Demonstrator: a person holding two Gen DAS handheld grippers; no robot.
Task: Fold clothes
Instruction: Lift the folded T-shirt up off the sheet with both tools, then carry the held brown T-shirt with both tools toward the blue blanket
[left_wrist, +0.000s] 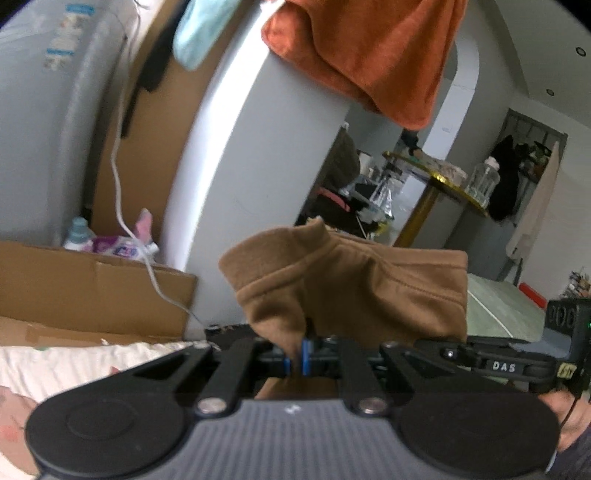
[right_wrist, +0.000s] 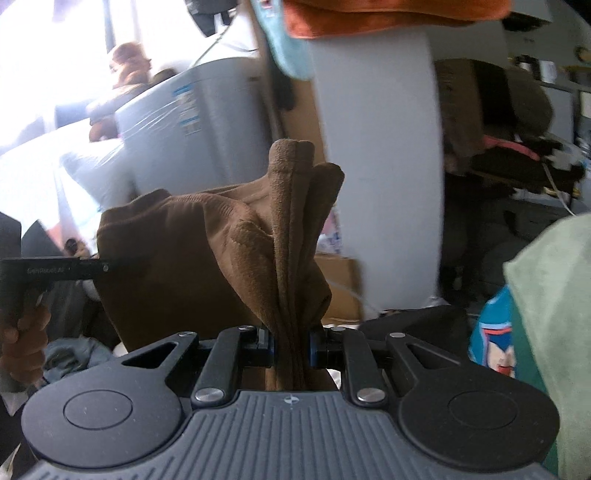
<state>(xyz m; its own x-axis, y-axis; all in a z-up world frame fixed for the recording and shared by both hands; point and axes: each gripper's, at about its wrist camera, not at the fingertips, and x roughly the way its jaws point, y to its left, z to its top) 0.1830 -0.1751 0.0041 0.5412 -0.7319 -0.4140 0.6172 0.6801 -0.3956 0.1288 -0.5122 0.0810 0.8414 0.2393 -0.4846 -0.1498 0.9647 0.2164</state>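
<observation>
Holding the soft brown fleece garment (left_wrist: 354, 291) aloft, pinched in both the left gripper (left_wrist: 300, 356) and the right gripper (right_wrist: 291, 349), I'd keep both grips tight and the edge taut while laying it flat.

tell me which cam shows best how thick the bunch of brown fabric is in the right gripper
The right wrist view. There the right gripper pinches several stacked folds of the brown garment, rising between the pads. The left wrist view shows only a thin edge in the left gripper, with the right one side-on.
</observation>
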